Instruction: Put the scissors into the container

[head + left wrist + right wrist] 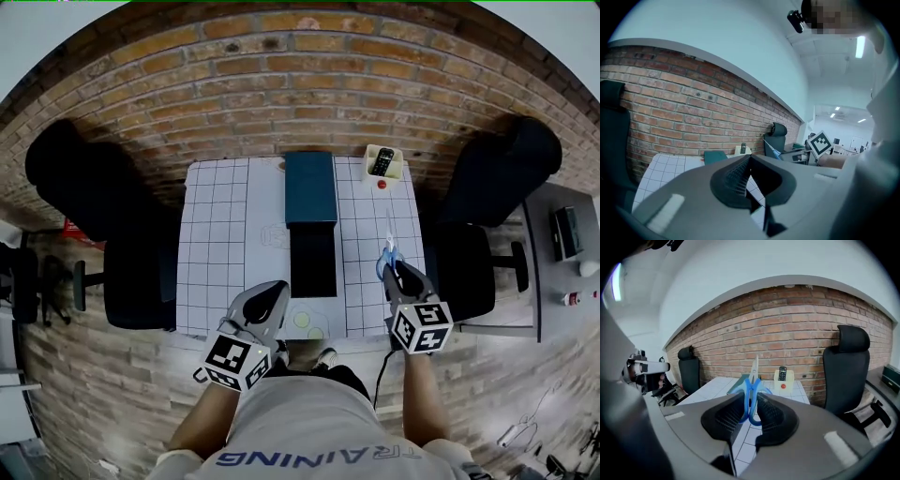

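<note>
Blue-handled scissors (389,248) are held up off the table, blades pointing away toward the brick wall. My right gripper (397,273) is shut on their handles. In the right gripper view the scissors (751,389) stand upright between the pads, blades up. A dark teal box (310,187) lies at the middle of the white grid mat (220,234), with a black open part (313,261) in front of it. My left gripper (268,302) hangs at the table's near edge, left of the box, shut with nothing in it (749,180).
A cream holder (382,163) with a remote in it stands at the far right of the mat, with a red button (382,184) in front of it. Black office chairs (141,272) flank the table on both sides. A brick wall (300,84) lies behind.
</note>
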`<state>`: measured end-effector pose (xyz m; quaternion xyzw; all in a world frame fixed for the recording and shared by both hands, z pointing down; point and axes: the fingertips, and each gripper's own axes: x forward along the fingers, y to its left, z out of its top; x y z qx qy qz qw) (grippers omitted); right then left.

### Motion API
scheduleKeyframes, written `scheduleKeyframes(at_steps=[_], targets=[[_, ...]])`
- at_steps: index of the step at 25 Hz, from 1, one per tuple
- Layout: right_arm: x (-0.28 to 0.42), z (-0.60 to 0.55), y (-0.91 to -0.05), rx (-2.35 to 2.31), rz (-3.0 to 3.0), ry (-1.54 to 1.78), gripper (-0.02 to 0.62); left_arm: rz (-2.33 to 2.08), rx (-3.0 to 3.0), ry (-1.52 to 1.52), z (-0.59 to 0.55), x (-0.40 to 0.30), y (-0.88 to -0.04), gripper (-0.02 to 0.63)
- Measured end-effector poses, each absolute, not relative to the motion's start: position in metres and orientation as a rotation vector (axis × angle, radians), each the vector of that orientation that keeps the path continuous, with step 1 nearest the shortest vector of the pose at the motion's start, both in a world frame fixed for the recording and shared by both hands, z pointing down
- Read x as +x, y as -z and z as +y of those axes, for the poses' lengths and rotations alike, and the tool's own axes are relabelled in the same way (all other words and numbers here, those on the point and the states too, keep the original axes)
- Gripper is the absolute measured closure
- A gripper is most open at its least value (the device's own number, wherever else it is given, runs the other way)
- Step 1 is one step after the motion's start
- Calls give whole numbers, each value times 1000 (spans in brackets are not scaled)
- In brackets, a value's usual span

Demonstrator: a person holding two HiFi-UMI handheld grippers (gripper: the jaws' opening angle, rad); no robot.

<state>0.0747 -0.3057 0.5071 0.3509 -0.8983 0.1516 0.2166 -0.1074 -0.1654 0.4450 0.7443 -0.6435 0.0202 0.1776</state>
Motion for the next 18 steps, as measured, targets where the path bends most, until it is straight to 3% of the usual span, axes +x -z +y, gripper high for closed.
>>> scheduleKeyframes(at_steps=[6,18], targets=[[16,-291,-533,809,-2451,-388,492,-1890,2040,-38,-147,-136,-444,604],[-57,-260,-675,567,-2104,-378,492,-2010,1865,-13,-103,-197,-459,604]])
